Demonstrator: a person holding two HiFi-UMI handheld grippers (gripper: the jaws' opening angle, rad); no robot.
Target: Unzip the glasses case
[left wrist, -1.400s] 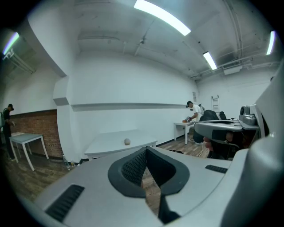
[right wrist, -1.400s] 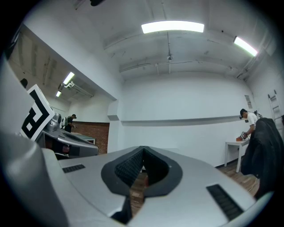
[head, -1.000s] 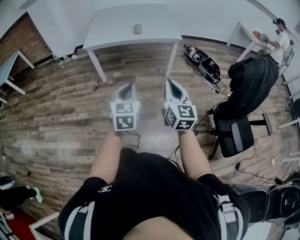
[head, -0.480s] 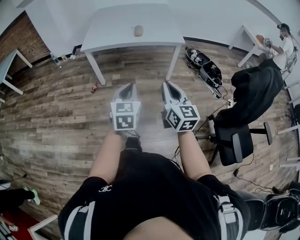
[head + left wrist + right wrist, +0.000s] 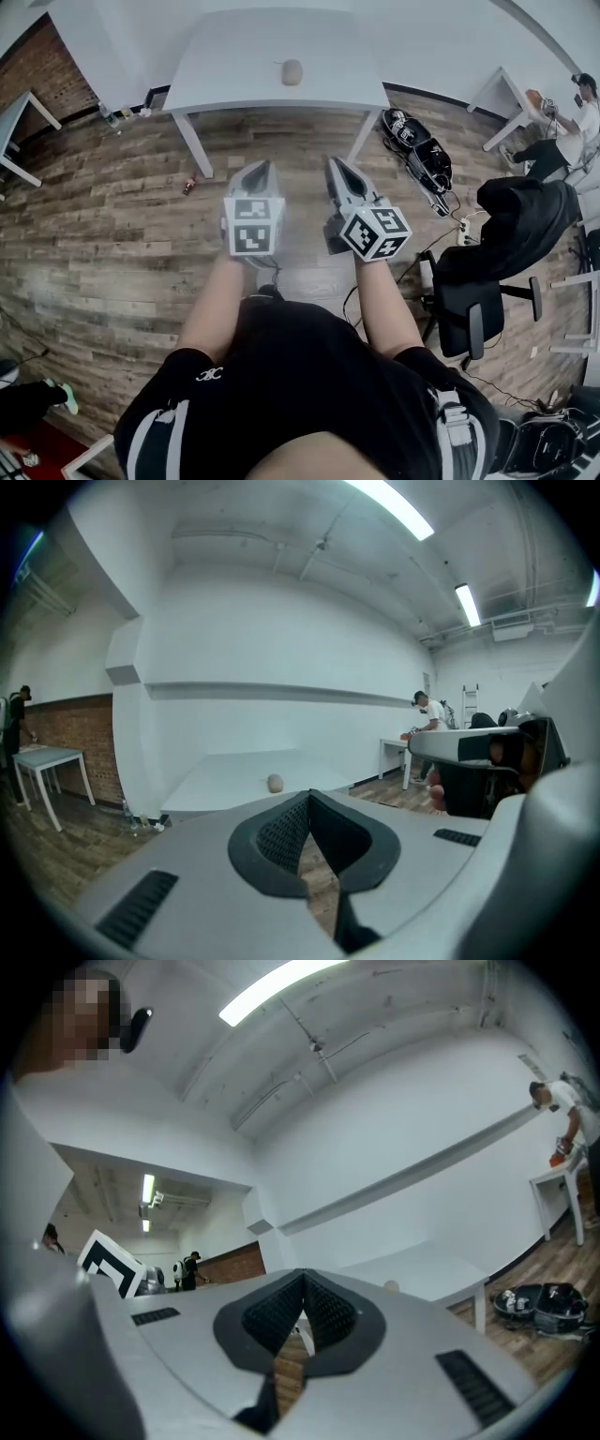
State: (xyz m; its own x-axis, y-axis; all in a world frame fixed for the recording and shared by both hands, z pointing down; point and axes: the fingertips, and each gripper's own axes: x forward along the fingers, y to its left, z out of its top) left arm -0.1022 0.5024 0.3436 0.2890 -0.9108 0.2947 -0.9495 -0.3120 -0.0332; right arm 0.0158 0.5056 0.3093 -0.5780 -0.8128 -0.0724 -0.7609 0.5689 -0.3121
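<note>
Head view: counter and glasses case, top centre, nearer than a second ago.
Left gripper and right gripper pressed together, empty, well short; unzipping not begun.

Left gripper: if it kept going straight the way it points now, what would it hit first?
Probably the white table, around its front edge, close to the case. The left gripper, shut and empty, has only open floor before that. Depth is unclear; it might dip under the tabletop.
</note>
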